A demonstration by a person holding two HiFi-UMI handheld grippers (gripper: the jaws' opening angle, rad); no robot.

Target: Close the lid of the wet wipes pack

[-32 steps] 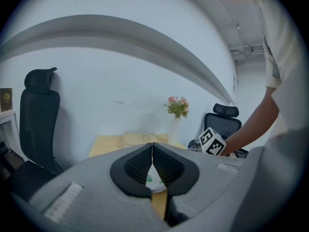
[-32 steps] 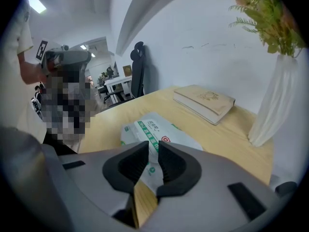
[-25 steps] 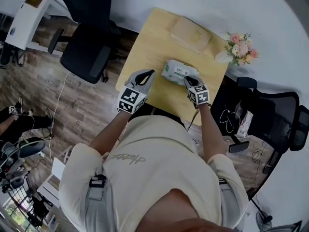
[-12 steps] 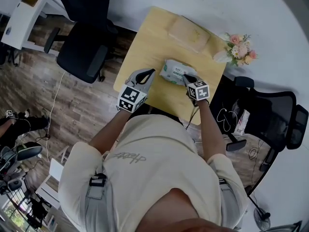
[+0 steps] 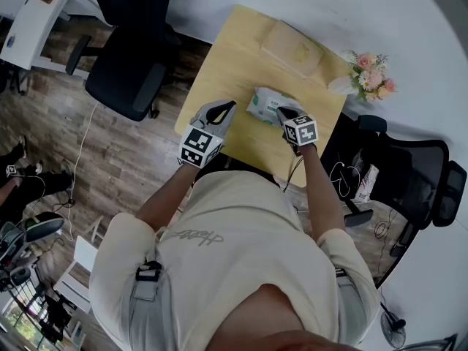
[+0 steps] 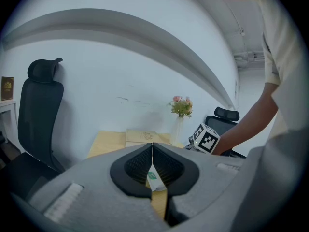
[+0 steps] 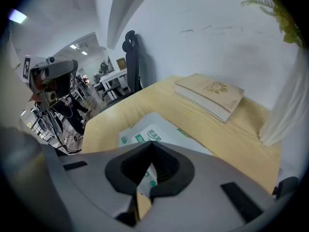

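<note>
The right hand-held gripper point(image 5: 284, 114), jaws together on nothing, has its tips over the pack point(image 5: 263, 102), which lies on the counter point(image 5: 230, 61) just ahead of it. The left hand-held gripper point(image 5: 227, 110), likewise closed and empty, hangs beside the pack. The lid press looks under way; next, a firm downward push with the closed tips

wipes pack point(image 5: 265, 104) 1 | book point(image 5: 292, 47) 1 | vase point(image 5: 339, 86) 1 | table point(image 5: 227, 64) 1 | chairs point(image 5: 128, 79) point(image 5: 409, 174) 2 | grippers point(image 5: 228, 108) point(image 5: 282, 112) 2

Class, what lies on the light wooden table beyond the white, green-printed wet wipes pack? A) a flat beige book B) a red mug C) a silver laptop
A: the flat beige book lies past the white wet wipes pack on the wooden table.
</note>
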